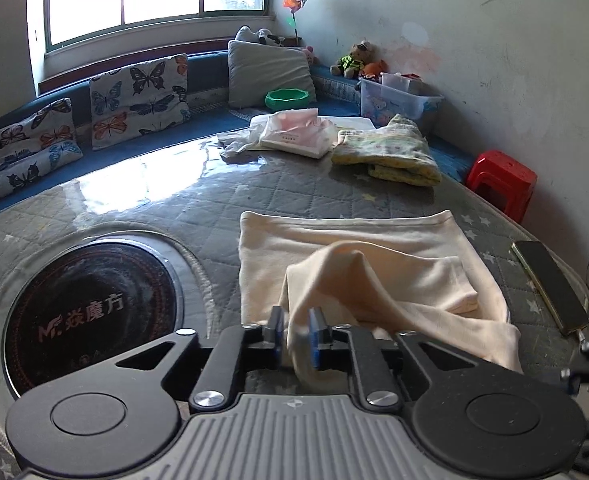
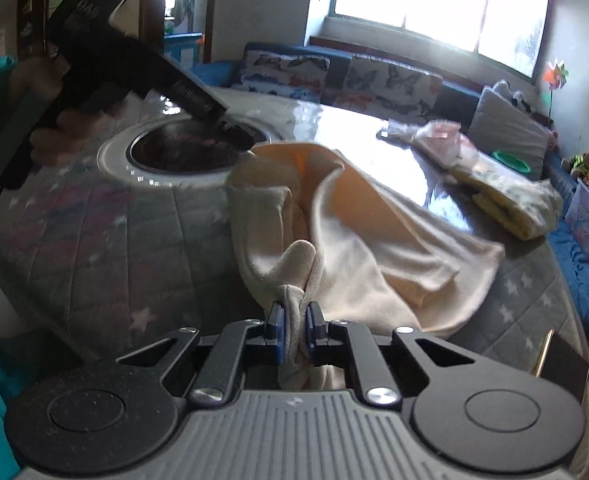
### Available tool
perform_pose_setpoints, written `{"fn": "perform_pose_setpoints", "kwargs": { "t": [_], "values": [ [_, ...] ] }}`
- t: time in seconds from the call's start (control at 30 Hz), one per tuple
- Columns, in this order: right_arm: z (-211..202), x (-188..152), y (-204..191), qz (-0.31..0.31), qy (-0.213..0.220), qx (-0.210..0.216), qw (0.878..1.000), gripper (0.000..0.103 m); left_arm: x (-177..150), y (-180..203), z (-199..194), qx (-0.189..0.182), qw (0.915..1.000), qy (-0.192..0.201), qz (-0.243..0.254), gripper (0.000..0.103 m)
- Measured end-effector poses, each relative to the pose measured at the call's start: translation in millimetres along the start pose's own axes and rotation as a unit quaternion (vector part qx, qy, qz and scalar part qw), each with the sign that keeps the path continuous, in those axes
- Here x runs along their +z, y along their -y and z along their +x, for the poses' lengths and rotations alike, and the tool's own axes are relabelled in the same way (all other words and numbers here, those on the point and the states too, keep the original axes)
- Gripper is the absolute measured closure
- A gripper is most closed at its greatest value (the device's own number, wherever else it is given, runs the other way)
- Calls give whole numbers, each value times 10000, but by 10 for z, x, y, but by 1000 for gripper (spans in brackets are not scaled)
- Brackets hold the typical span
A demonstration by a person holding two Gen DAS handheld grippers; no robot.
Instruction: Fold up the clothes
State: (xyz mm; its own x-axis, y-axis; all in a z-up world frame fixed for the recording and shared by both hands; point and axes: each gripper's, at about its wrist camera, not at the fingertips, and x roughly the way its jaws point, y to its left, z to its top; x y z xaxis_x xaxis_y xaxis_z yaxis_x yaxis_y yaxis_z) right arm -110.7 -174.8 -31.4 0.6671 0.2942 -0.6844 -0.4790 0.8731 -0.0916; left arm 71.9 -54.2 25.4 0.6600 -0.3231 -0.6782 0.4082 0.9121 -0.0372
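A cream garment lies partly folded on the grey quilted table. My left gripper is shut on a bunched edge of it at the near side, lifting a fold off the table. In the right wrist view my right gripper is shut on another bunched edge of the same cream garment, which rises in a loose ridge toward the far side. The left gripper's black body shows at upper left of that view, held by a hand.
A round black cooktop is set into the table at the left. A folded yellow patterned garment and a pink-white pile lie at the far side. A phone lies at the right edge. A red stool stands beyond.
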Motion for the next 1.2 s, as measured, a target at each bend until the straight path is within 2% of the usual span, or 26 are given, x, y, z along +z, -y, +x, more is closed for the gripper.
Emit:
{"fn": "perform_pose_setpoints", "kwargs": {
  "t": [0.07,0.1,0.13,0.23,0.3,0.43,0.5,0.73,0.97,1.1,1.13,1.2],
  "values": [
    [1,-42,3,101,-55,37,9999,93,25,50,56,-15,10000,-29,71,78],
    [-3,-43,12,137,-76,76,9998,91,28,66,89,-22,9999,-61,85,69],
    [-13,-42,25,177,-85,114,9997,90,31,78,119,-5,9999,-85,102,66],
    [-80,20,78,234,8,174,9996,87,38,103,213,18,9998,-150,164,66],
    [-127,73,103,259,124,138,9995,78,19,85,277,44,9997,-217,118,66],
    [-82,128,193,400,152,-61,9991,66,-40,28,377,-9,9993,-373,-44,69],
    [-9,121,269,567,60,-160,9982,61,-71,3,406,-56,9990,-434,-113,76],
    [225,33,603,1241,-82,-432,9913,57,-153,-70,442,-107,9977,-573,-347,88],
    [429,33,868,1886,35,-577,9804,55,-255,-109,383,-119,9969,-636,-457,89],
    [529,11,902,1969,-85,-543,9789,54,-255,-112,346,-63,9976,-558,-403,80],
    [539,3,893,1962,-97,-551,9790,53,-248,-111,344,-45,9977,-553,-389,68],
    [546,-9,888,1964,-88,-591,9787,51,-222,-112,374,53,9980,-516,-372,53]
  ]
}}
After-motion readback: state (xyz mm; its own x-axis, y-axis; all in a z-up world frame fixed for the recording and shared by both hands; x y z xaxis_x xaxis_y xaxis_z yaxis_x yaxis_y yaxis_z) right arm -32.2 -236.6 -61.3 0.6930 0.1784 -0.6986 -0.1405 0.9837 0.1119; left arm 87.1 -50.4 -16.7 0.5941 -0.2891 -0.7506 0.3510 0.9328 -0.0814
